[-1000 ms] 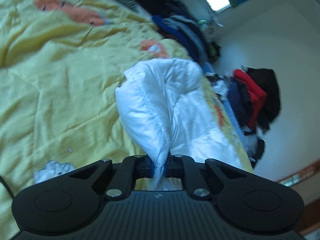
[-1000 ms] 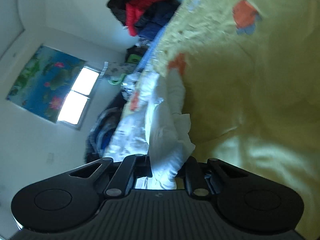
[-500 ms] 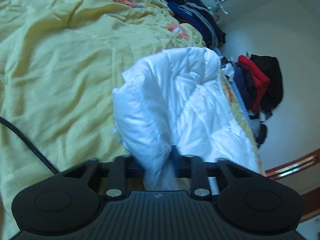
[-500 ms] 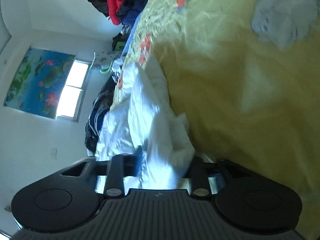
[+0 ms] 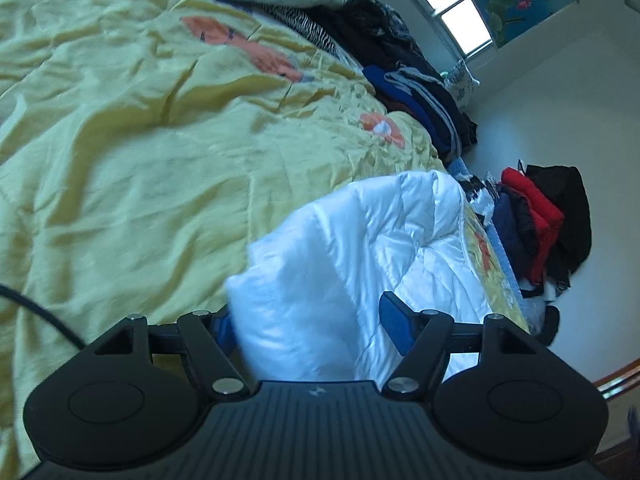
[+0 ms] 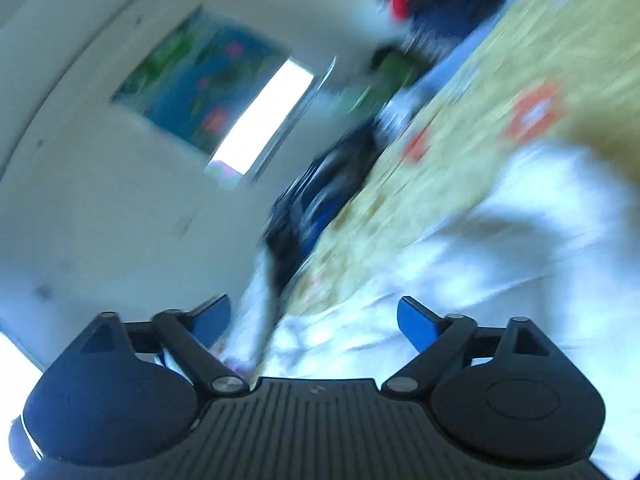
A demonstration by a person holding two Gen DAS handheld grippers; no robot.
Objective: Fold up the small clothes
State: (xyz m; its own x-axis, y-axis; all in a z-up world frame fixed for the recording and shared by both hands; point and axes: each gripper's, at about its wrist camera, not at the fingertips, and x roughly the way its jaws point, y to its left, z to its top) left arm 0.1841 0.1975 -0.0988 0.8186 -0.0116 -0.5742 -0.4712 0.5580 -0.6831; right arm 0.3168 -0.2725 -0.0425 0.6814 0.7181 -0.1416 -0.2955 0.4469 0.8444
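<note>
A white quilted garment (image 5: 360,264) lies bunched on the yellow bedspread (image 5: 140,160) near the bed's edge. My left gripper (image 5: 308,324) is open, its blue-padded jaws spread wide, with a fold of the garment lying loose between them. My right gripper (image 6: 314,320) is open too, just above the white garment (image 6: 500,248); that view is blurred by motion, tilted up toward the wall.
Piles of dark clothes (image 5: 420,84) line the far side of the bed. A heap of red and black clothes (image 5: 540,216) lies on the floor by the wall. A black cable (image 5: 36,308) crosses the bedspread at left. A window (image 6: 260,120) and a poster (image 6: 200,80) are on the wall.
Both grippers, shut on the white garment a second ago, have opened and let it go. The garment has dropped onto the bedspread. The right gripper is swinging up and away.
</note>
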